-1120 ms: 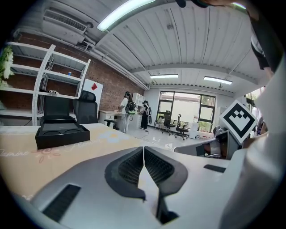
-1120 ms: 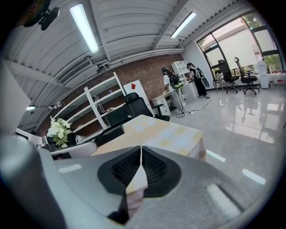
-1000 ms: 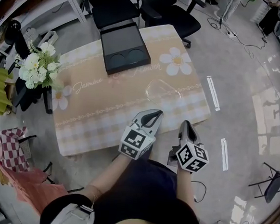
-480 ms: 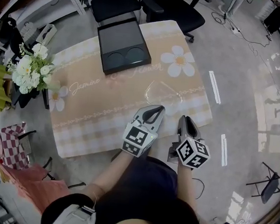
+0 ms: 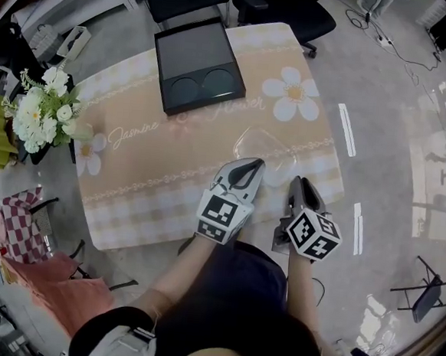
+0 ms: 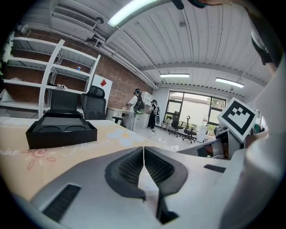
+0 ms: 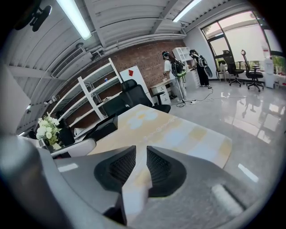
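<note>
White flowers (image 5: 40,109), far left; black two-well tray (image 5: 199,56) beyond. Left gripper (image 5: 250,165), clenched and empty, is held beside clear dish (image 5: 265,147) on the tablecloth (image 5: 154,168); right gripper (image 5: 296,181), slightly parted, empty. Slow approach to the dish's faint rim is advised.

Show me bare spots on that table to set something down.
Free: left half of the beige flowered tablecloth, bordered by white flower bouquet and black rectangular tray. Crowded: around the clear plastic dish by the left gripper.

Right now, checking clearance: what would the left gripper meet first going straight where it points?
Probably the clear dish just ahead of the left gripper; the gripper's height is unclear, so it may pass above.
</note>
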`<state>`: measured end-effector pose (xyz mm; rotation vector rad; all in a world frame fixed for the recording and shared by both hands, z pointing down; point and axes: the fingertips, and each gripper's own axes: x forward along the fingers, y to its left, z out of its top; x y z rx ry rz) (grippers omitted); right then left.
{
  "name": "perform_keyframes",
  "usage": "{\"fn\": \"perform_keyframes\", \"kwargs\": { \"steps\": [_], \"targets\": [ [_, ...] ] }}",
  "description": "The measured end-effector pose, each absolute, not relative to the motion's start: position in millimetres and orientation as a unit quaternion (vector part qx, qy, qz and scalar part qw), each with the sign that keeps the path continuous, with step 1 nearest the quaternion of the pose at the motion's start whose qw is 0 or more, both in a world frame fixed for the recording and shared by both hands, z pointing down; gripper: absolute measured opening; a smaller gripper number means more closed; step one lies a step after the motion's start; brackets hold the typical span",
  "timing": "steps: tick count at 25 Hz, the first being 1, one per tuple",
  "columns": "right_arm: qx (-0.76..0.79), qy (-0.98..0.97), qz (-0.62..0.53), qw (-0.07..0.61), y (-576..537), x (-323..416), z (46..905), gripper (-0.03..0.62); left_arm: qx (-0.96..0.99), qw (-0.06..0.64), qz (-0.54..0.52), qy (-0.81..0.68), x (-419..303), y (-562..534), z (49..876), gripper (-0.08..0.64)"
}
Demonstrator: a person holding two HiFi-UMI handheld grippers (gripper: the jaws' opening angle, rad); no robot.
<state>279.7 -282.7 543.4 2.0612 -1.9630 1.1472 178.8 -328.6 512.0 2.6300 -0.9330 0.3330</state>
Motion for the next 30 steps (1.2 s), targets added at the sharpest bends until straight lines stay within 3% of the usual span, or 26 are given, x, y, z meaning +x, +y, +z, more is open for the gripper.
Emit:
{"fn": "perform_keyframes", "kwargs": {
  "steps": [30],
  "targets": [
    [0.644, -0.638, 0.391, 0.159, -325.9, 285.1, 580.7, 0.071, 0.912, 0.211, 0.107, -0.334, 176.0, -357.5, 536.8, 0.014]
  ]
}}
